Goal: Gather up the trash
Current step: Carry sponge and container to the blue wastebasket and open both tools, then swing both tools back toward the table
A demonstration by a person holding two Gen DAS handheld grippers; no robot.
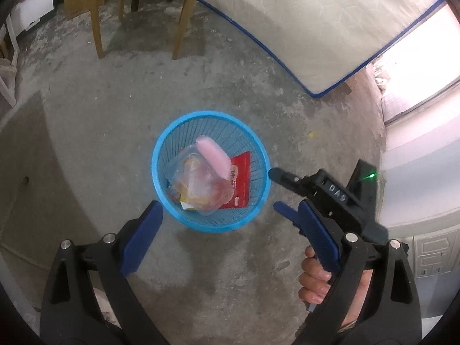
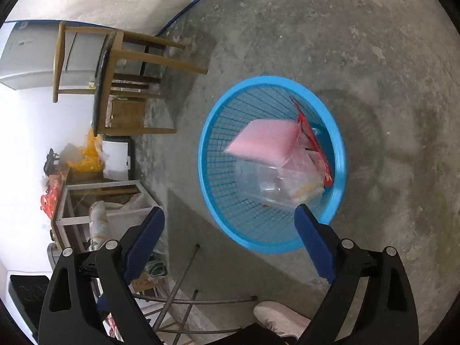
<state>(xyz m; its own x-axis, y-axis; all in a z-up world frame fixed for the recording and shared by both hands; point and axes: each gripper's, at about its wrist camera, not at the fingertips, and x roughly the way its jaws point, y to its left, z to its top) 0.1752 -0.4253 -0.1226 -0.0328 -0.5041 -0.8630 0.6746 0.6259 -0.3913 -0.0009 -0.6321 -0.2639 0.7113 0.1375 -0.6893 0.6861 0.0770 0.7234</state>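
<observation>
Through the left wrist camera I look down on a rough, mottled concrete floor [image 1: 95, 132] with a round blue plastic basket [image 1: 161, 155] standing on it, its wall a fine lattice under a smooth solid rim. Inside it lie a crumpled clear plastic bag [image 1: 198, 189], a flat red packet [image 1: 241, 172] against the right wall, and a soft pink rectangular piece [image 1: 212, 155] above them, blurred. My left tool [image 1: 230, 215] stands wide open with nothing between its blue ribbed pads, the basket just beyond the tips. To the right I see my right tool [image 1: 276, 189], black with blue pads, its upper tip at the basket's rim and its jaws apart and empty; a hand [image 1: 316, 279] grips its handle below. Farther off stand pale wooden chair legs [image 1: 181, 28], and a quilted white mattress [image 1: 302, 28] edged in blue lies on the far right. Through the right wrist camera the scene is rolled sideways: the same basket [image 2: 207, 172] sits just past the open right tool [image 2: 230, 218], which holds nothing, its right pad overlapping the near rim. The pink piece [image 2: 261, 141] shows here as a flat, foam-like slab over the clear bag [image 2: 276, 184], with the red packet [image 2: 313, 141] edge-on along the right wall. On the left are a wooden chair [image 2: 115, 66], a white-framed crate [image 2: 95, 201] of clutter and thin metal rods [image 2: 184, 302]; a pale shoe [image 2: 276, 316] shows at the bottom.
</observation>
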